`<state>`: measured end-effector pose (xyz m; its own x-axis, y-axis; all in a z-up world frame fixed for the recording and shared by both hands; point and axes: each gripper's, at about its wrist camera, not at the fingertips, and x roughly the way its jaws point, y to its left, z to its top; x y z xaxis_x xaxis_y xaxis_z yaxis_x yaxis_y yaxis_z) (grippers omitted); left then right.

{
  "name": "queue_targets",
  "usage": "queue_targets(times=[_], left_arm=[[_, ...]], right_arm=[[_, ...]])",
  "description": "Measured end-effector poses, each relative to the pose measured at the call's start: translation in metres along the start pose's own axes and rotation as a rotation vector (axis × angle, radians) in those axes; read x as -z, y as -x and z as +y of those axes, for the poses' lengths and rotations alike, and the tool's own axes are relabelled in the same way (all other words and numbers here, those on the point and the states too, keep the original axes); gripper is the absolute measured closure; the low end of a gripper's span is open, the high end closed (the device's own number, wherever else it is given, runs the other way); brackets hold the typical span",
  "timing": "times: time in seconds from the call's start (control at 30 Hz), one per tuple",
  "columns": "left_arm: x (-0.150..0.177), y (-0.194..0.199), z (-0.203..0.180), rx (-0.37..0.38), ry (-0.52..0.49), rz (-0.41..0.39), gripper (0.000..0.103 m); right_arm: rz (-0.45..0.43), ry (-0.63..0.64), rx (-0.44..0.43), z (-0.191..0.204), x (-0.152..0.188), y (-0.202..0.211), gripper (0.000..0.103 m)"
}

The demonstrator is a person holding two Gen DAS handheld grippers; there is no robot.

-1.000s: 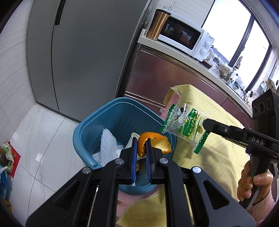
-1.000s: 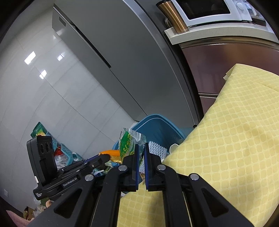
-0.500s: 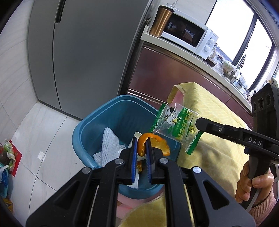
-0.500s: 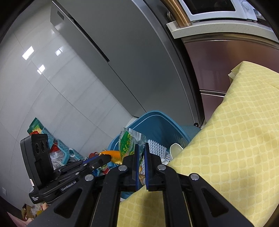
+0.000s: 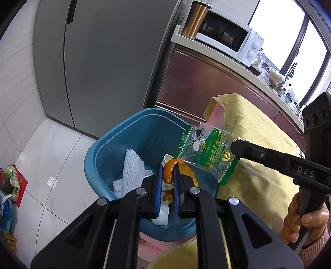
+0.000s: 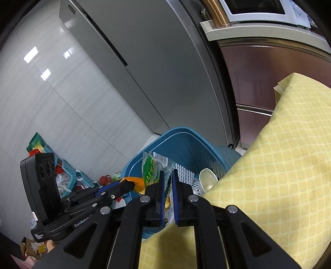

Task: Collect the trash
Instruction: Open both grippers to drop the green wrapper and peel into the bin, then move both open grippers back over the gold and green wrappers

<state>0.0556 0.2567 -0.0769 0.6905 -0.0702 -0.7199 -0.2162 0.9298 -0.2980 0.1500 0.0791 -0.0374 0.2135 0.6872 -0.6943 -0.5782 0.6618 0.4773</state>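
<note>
A blue bin (image 5: 107, 140) stands on the floor against the yellow-clothed table (image 5: 258, 132). Inside it lie a white foam net (image 5: 132, 167) and other scraps. My left gripper (image 5: 166, 171) is shut on an orange peel (image 5: 186, 169), held above the bin's mouth. My right gripper (image 6: 168, 175) has a clear green-printed snack wrapper (image 6: 153, 169) between its pads; its jaws are opening, and the wrapper still hangs from them over the bin's right rim. The left wrist view shows that wrapper (image 5: 206, 149) at the right gripper's (image 5: 233, 144) tip. The bin (image 6: 180, 130) lies just beyond both grippers.
A grey fridge (image 5: 103, 62) rises behind the bin. A microwave (image 5: 225, 39) and a copper tumbler (image 5: 194, 18) sit on the counter. Baskets and litter (image 6: 68, 171) crowd the floor at left. A person's hand (image 5: 304, 219) grips the right handle.
The right gripper has carried the wrapper leftward and a little down, from over the table to the bin's rim, and its pads stand slightly further apart. The left gripper and peel have barely moved.
</note>
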Motion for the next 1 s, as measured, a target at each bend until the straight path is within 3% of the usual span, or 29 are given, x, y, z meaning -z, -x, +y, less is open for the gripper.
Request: queue_targets(times=[0.43,0.53,0.83,1.0], left_arm=[[0.005,-0.022,0.005,0.012,0.020,0.041,0.089],[0.005,-0.022,0.005,0.015,0.016,0.029,0.078],[0.004,-0.006,-0.009,0.047,-0.016,-0.023,0.072],[0.005,0.014,-0.036,0.116,-0.086,-0.069,0.065]], right_arm=[[0.011,-0.007,0.019,-0.002,0.001,-0.007,0.085],[0.002,-0.016,0.015,-0.005,0.002,-0.001,0.082],[-0.051,-0.021,0.006,-0.014,0.017,0.044,0.069],[-0.095,-0.022,0.040,-0.027,0.028,0.079,0.064]])
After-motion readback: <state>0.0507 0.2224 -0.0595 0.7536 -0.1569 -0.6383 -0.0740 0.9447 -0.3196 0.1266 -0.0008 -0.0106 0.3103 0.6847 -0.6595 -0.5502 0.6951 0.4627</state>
